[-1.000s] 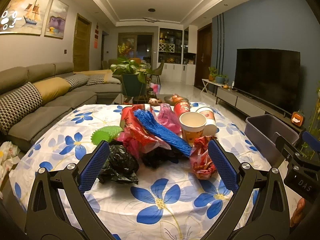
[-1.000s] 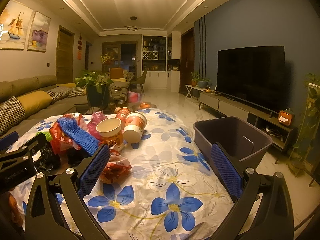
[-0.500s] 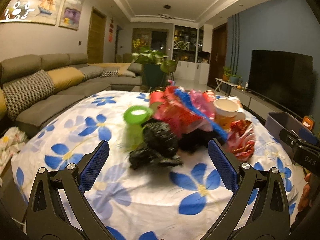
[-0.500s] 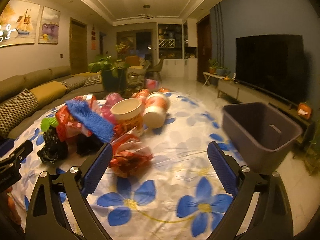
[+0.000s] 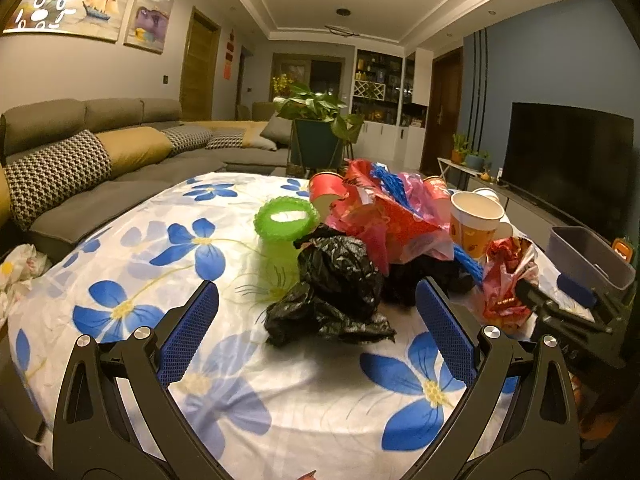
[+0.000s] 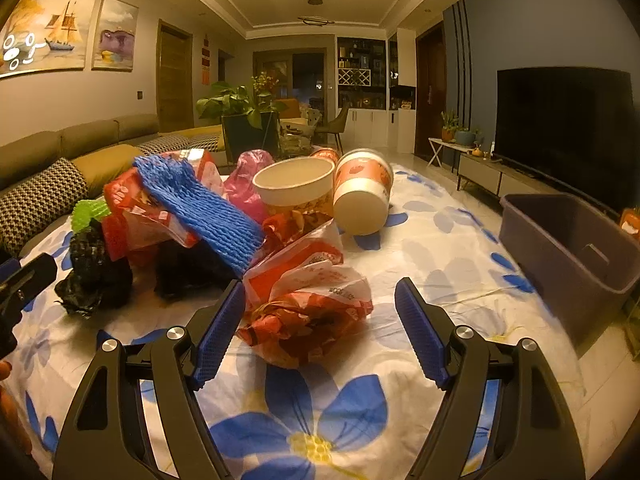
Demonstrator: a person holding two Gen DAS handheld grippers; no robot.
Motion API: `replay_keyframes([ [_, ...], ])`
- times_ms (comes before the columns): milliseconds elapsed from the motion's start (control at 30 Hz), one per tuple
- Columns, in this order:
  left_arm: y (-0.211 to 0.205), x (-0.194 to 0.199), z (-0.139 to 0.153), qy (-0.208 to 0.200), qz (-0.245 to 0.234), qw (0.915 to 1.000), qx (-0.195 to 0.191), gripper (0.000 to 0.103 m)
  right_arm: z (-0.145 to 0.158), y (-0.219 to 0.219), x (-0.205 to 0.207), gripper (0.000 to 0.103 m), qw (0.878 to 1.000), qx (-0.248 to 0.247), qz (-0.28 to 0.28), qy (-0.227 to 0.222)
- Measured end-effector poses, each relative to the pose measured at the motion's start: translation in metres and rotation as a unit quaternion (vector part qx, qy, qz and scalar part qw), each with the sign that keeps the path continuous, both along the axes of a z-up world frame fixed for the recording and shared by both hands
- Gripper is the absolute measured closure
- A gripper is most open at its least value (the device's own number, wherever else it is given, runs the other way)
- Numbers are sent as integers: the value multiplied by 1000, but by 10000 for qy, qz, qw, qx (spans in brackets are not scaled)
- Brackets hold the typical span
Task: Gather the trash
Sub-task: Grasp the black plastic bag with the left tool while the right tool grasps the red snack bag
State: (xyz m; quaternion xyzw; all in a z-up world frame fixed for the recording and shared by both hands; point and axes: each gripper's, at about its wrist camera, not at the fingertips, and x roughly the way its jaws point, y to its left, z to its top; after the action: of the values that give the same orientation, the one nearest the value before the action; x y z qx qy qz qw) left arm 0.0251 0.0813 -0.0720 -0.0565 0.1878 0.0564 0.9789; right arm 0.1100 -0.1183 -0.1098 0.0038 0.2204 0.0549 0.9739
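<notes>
A heap of trash lies on the flowered tablecloth [image 5: 304, 392]. A crumpled black bag [image 5: 336, 292] sits just ahead of my left gripper [image 5: 318, 334], whose blue pads stand open on either side of it without touching. Behind it are a green foam net [image 5: 286, 220], red wrappers [image 5: 380, 208] and a paper cup [image 5: 476, 220]. My right gripper [image 6: 320, 328] is open around a crumpled red-and-white wrapper [image 6: 308, 300]; its left pad is close to the wrapper. Blue foam netting [image 6: 204, 208], an upright paper cup [image 6: 296, 188] and a tipped cup [image 6: 362, 192] lie beyond.
A grey plastic bin [image 6: 568, 240] stands past the table's right edge and shows as grey bin [image 5: 588, 256] from the left side. A grey sofa [image 5: 100, 168] runs along the left, a TV [image 6: 564, 128] and its low stand along the right, a potted plant [image 5: 316, 136] behind the table.
Both grippers have come lower and closer to the heap. The left one has swung onto the black bag; the right one has closed in around the red-and-white wrapper. Both stay open.
</notes>
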Motion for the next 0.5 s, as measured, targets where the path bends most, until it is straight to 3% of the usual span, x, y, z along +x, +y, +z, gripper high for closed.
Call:
replay_keyframes([
  [167,-6,14,-3,56,-64,9999,56,7,-9,0,6,30,9999,86,3,137],
  [333,-5,28,-7,156,-68,9998,56,13,-13,-3,7,56,9996,148,102,207],
  [500,-2,44,-19,472,-202,9987,-24,35,-15,-4,6,82,9994,116,244,236],
])
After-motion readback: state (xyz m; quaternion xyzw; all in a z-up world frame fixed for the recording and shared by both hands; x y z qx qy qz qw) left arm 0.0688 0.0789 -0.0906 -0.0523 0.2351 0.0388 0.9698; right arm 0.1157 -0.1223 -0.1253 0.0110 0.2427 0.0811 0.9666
